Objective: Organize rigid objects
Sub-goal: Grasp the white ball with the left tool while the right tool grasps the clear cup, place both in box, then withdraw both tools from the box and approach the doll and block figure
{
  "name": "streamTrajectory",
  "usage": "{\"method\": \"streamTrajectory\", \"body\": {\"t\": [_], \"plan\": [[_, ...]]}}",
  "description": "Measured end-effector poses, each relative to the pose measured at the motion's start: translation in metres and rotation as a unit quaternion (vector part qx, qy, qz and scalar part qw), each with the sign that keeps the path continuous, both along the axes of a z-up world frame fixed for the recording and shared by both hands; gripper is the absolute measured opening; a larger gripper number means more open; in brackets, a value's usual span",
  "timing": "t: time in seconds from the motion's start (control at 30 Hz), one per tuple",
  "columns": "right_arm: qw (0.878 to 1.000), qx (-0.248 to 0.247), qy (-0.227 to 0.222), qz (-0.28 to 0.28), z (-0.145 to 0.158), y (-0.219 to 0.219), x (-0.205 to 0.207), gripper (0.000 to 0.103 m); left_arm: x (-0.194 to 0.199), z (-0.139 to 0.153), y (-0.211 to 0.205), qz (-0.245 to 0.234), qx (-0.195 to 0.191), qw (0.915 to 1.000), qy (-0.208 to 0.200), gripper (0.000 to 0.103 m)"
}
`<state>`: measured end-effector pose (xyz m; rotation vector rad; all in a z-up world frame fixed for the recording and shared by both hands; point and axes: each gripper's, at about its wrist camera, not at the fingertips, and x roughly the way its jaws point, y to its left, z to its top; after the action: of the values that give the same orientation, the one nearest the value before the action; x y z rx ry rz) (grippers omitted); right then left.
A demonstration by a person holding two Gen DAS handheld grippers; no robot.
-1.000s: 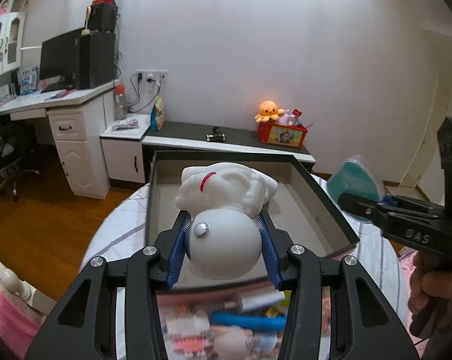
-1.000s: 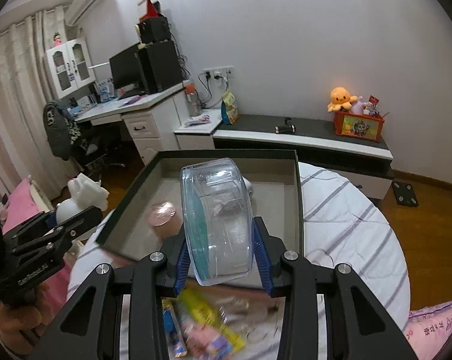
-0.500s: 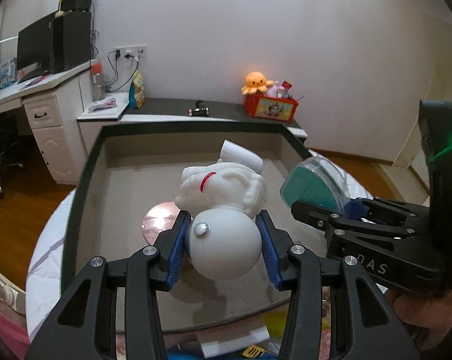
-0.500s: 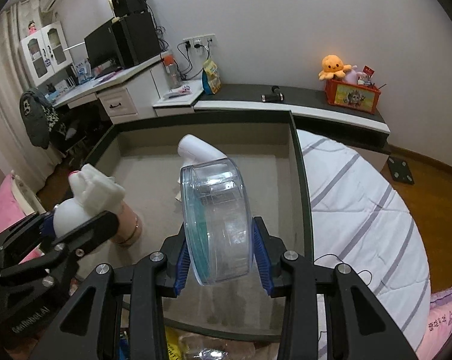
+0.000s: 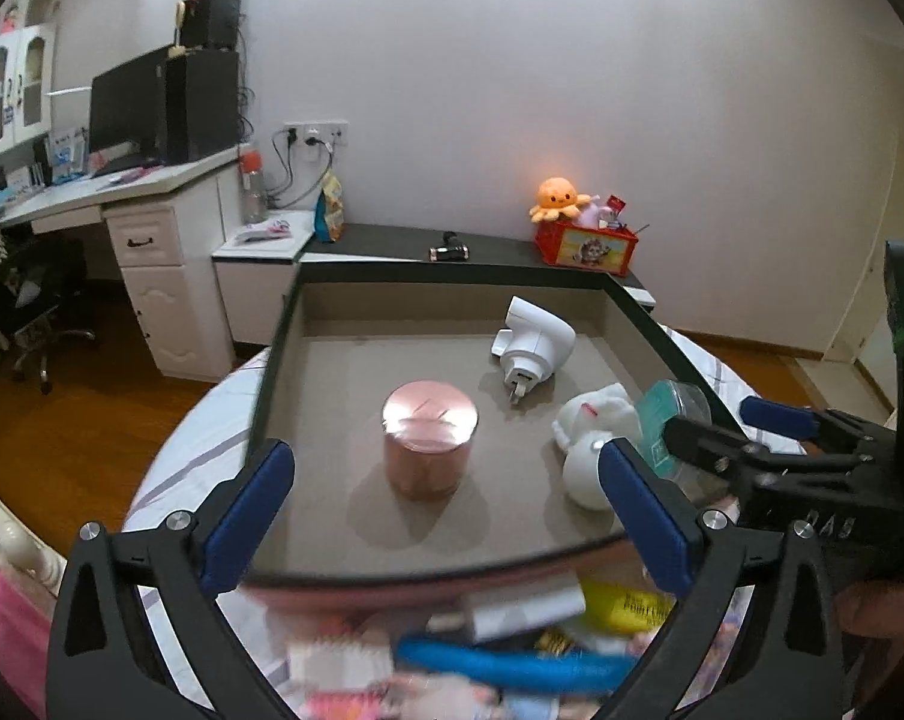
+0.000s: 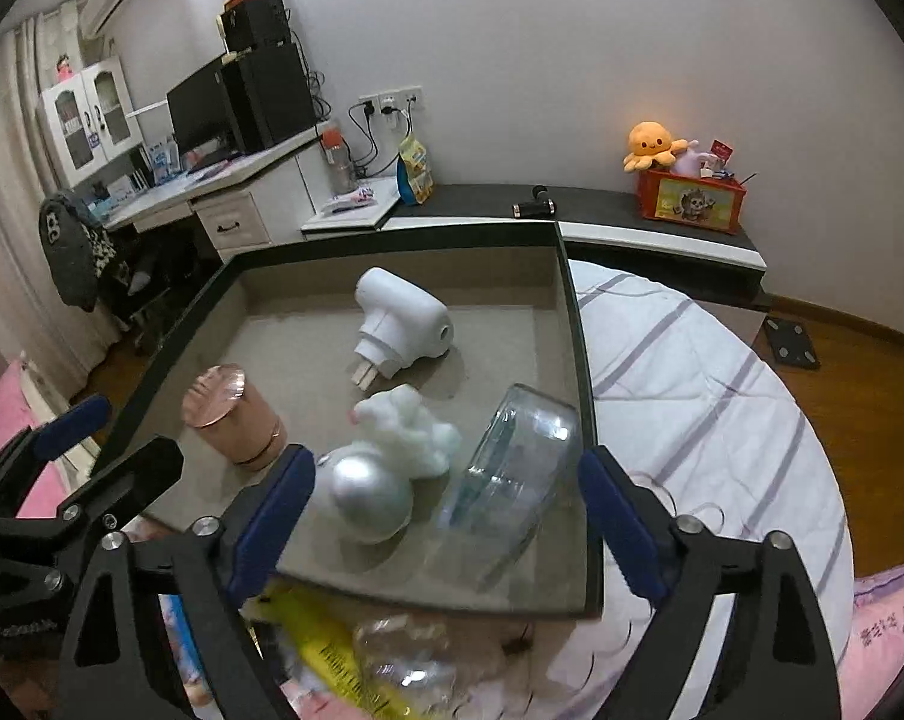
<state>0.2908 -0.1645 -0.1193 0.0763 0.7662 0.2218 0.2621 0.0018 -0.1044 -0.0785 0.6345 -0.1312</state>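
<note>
A dark-rimmed box (image 5: 278,324) (image 6: 574,324) with a grey floor sits on the round striped table. In it lie a white figure with a round silver base (image 5: 592,438) (image 6: 386,462), a clear round plastic case (image 6: 511,480) (image 5: 670,414), a pink metal tin (image 5: 429,438) (image 6: 230,414) and a white plug-in device (image 5: 532,342) (image 6: 401,327). My left gripper (image 5: 446,510) is open and empty at the box's near edge. My right gripper (image 6: 446,516) is open and empty, the figure and case lying between its spread fingers.
Loose packets and a yellow wrapper (image 6: 332,654) lie on the table in front of the box. A blue object (image 5: 511,669) lies blurred below the left gripper. Behind stand a low dark shelf (image 6: 631,210) and a white desk (image 5: 152,240).
Both grippers opened and let go: the white figure and the clear case now lie on the box floor. Both grippers have drawn back toward the box's near edge.
</note>
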Motion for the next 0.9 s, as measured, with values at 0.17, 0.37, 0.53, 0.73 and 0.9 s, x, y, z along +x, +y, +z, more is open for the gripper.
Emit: {"method": "streamTrajectory", "body": {"t": [0.17, 0.37, 0.53, 0.73, 0.9], "plan": [[1.0, 0.013, -0.021, -0.012, 0.015, -0.006, -0.03, 0.092, -0.031, 0.007, 0.008, 0.009, -0.004, 0.9999, -0.01, 0.103], [0.999, 0.01, -0.045, -0.022, 0.031, -0.007, -0.071, 0.092, -0.067, 0.013, 0.014, 0.021, -0.011, 0.9996, -0.015, 0.103], [0.997, 0.007, -0.073, -0.039, 0.044, -0.01, -0.107, 0.093, -0.095, 0.021, 0.022, 0.032, -0.016, 0.9991, -0.021, 0.103], [0.994, 0.023, -0.094, -0.042, 0.054, -0.014, -0.149, 0.093, -0.128, 0.028, 0.025, 0.041, -0.005, 0.9987, -0.031, 0.103], [0.994, 0.03, -0.1, -0.041, 0.052, -0.017, -0.18, 0.093, -0.156, 0.033, 0.031, 0.053, -0.006, 0.9977, -0.043, 0.103]]}}
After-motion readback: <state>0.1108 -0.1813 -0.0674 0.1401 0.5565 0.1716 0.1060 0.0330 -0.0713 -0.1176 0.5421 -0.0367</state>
